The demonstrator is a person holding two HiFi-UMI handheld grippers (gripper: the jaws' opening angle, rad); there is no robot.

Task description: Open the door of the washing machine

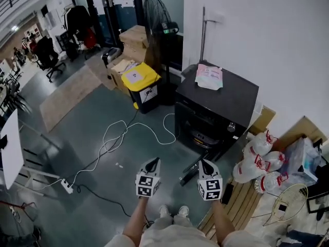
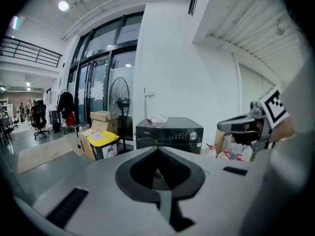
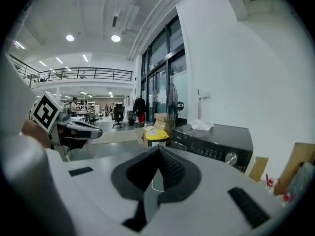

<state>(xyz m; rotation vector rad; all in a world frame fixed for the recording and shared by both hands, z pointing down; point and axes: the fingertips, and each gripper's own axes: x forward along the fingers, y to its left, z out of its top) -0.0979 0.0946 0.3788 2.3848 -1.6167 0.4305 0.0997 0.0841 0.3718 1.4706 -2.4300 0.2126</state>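
The black washing machine (image 1: 216, 104) stands against the white wall, its control panel and knob (image 1: 231, 127) facing me. A pink and white packet (image 1: 209, 76) lies on its lid. Whether its front door is open I cannot tell. My left gripper (image 1: 152, 163) and right gripper (image 1: 205, 164) hover side by side over the floor, short of the machine and touching nothing. Both are shut and empty. In the left gripper view the jaws (image 2: 157, 150) meet ahead of the machine (image 2: 170, 134). The right gripper view shows its jaws (image 3: 158, 150) closed, the machine (image 3: 216, 141) to the right.
A yellow-lidded bin (image 1: 141, 85), a standing fan (image 1: 159, 30) and cardboard boxes (image 1: 134, 40) sit left of the machine. White cable (image 1: 123, 133) and a power strip (image 1: 67, 186) lie on the floor. Tied plastic bags (image 1: 259, 161) and a wooden pallet (image 1: 241, 199) are at the right.
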